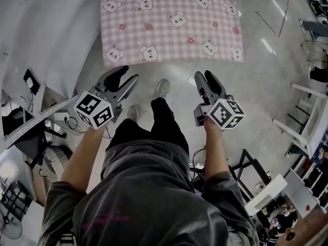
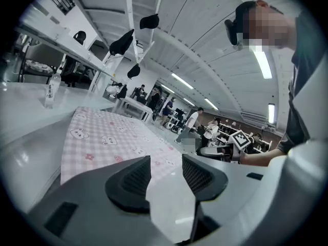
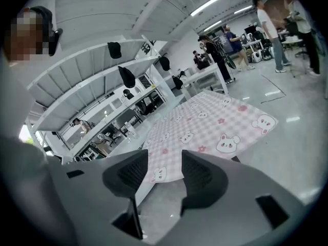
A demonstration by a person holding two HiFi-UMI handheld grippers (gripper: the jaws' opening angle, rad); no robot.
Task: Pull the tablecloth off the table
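We hold both grippers out in front of us, short of the pink checked cloth tablecloth printed with small white animals and flowers (image 1: 171, 22), which lies spread flat ahead of both pairs of jaws with its near edge well apart from the tips. The left gripper (image 1: 128, 75) has its jaws released, parted with nothing between them; in its own view only shiny grey floor (image 2: 171, 201) fills the gap, and the tablecloth (image 2: 107, 137) stretches away beyond and to the left of the jaws. The right gripper (image 1: 203, 76) is likewise unclenched and empty, its jaws apart, with the tablecloth (image 3: 205, 122) lying beyond its tips. Far to the left of the left jaws, a clear plastic bottle (image 2: 50, 94) stands upright on a white surface beside the cloth.
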